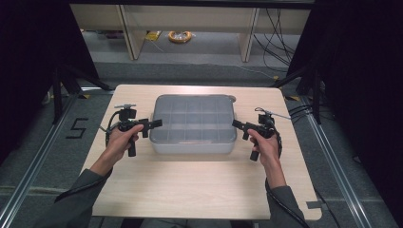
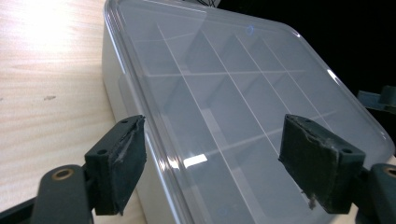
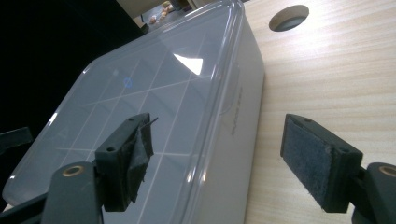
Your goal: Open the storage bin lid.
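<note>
Both tongs, left tongs (image 1: 153,124) and right tongs (image 1: 238,126), stood released, flanking the translucent grey lidded compartment box (image 1: 193,122) on the pale wooden table (image 1: 199,185), probably to grip its sides evenly.

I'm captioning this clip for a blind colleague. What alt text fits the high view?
A person's two hands hold the left gripper and right gripper, jaws open, at opposite short sides of a clear lidded compartment box. The box sits mid-way across a light wooden table.

A lab-like recording room; black curtains (image 1: 28,71) flank the pale wooden counter (image 1: 199,185); loose cables (image 1: 278,33) trail over grey carpet (image 1: 199,52); aluminium floor rails (image 1: 33,166).
</note>
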The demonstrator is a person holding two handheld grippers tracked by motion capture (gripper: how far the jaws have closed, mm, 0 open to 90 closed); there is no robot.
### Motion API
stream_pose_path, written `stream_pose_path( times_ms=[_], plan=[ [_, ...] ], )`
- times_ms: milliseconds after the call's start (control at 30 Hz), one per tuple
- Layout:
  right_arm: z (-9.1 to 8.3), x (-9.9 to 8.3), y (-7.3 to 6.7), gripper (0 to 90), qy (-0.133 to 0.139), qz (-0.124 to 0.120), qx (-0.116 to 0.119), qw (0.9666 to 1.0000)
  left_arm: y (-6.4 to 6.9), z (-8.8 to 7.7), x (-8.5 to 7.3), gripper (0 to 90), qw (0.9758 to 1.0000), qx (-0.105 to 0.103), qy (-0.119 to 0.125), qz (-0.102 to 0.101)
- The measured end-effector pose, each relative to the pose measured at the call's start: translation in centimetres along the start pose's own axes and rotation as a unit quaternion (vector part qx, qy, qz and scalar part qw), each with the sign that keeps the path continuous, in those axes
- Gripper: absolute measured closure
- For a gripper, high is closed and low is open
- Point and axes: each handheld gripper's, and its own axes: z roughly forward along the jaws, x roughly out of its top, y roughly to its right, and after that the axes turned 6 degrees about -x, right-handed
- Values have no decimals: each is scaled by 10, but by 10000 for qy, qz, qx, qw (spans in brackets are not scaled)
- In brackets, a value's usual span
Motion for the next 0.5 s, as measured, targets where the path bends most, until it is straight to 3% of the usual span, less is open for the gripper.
stream_pose_path(
  times_ms=[133,167,200,233,267,400,467,500],
  plan=[
    [5,3,-2,265,6,-42,-3,10000,-4,9,3,230,9999,25,-44,-91],
    [3,3,-8,265,-156,331,34,9993,-5,9,4,231,9999,37,-70,-90],
    [6,4,-6,266,-65,186,49,9998,-5,10,5,223,9999,49,-51,-101],
    [7,5,-7,265,-96,192,43,9998,-6,11,6,226,9999,40,-63,-82],
    [10,6,-3,265,-10,-51,28,10000,-6,11,6,232,9999,41,-62,-100],
    [16,7,-4,266,-46,-68,88,9999,-11,13,8,233,9998,119,-56,-147],
    [17,7,-14,268,-387,566,103,9976,-19,17,12,234,9996,186,-60,-210],
    [22,6,-8,271,-176,163,58,9997,-21,20,13,233,9994,181,-45,-284]
  ],
)
